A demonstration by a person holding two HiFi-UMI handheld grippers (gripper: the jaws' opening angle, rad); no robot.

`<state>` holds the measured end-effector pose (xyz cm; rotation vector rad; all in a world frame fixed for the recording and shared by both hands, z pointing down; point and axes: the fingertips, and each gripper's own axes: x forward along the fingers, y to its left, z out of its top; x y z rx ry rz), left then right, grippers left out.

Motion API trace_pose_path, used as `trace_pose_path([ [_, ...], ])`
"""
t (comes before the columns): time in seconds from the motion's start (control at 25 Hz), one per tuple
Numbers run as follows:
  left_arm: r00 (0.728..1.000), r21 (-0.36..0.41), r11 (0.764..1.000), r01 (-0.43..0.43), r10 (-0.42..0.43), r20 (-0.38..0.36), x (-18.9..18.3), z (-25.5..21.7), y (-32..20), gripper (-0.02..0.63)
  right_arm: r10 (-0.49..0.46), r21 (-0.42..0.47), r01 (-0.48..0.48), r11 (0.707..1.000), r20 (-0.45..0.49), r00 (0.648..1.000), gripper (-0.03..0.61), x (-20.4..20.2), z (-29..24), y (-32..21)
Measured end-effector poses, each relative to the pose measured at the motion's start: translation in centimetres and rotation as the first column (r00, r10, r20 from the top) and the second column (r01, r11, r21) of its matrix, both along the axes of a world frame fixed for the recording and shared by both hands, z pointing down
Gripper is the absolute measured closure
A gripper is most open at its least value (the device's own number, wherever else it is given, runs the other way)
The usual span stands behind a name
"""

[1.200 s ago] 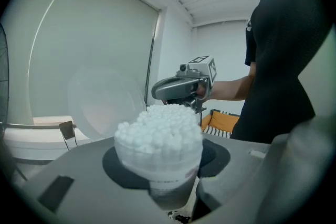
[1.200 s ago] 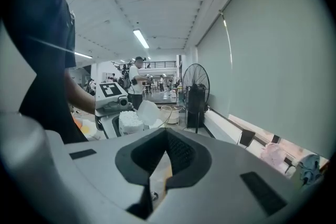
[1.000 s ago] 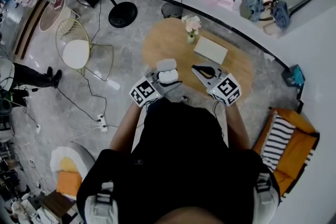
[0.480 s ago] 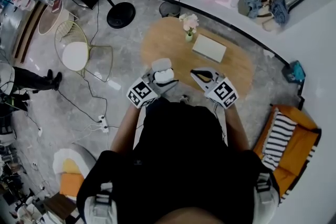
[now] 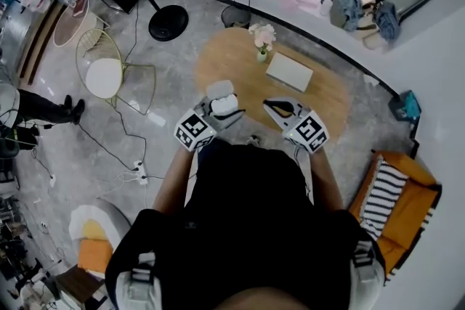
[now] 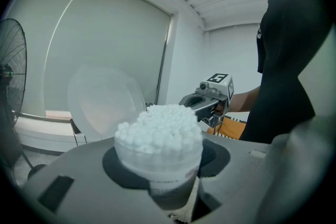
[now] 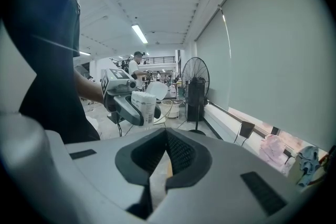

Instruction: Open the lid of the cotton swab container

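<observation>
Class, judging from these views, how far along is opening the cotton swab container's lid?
Done: the translucent round lid stands tipped back behind the clear round cotton swab container, white swab tips exposed. In hand: the left gripper clamps the container; the right gripper is shut and empty. Left: apparently nothing.

the cotton swabs (image 6: 159,127) are white, the table (image 5: 218,62) tan, the cushion (image 5: 383,196) black-and-white striped.

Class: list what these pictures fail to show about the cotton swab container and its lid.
1. Cotton swab container base: left gripper view, hidden inside the left gripper.
2. Lid hinge: same view, behind the swabs.
3. Label print: too small in the right gripper view.
</observation>
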<state>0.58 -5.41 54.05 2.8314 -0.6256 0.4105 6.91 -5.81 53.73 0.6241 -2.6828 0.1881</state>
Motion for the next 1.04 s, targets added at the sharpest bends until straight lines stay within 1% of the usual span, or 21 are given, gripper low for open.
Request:
trace_pose_path([
  [0.48,1.0,-0.002,1.0,0.026,-0.026,0.002,-1.3,0.0,-0.6,0.417,-0.081,0.006,0.081,0.997,-0.016,0.997,0.583,-1.6,0.9,-0.7],
  [0.8,1.0,-0.002,1.0,0.028,-0.028,0.006,-1.3,0.2,-0.9,0.417,-0.092,-0.015,0.092,0.996,-0.031,0.995,0.583,-1.4,1.5,-1.1],
  [1.04,1.0,-0.003,1.0,0.018,-0.018,0.011,-1.5,0.2,-0.7,0.417,-0.108,-0.008,0.108,0.994,-0.044,0.993,0.583,-1.7,1.7,-0.9],
])
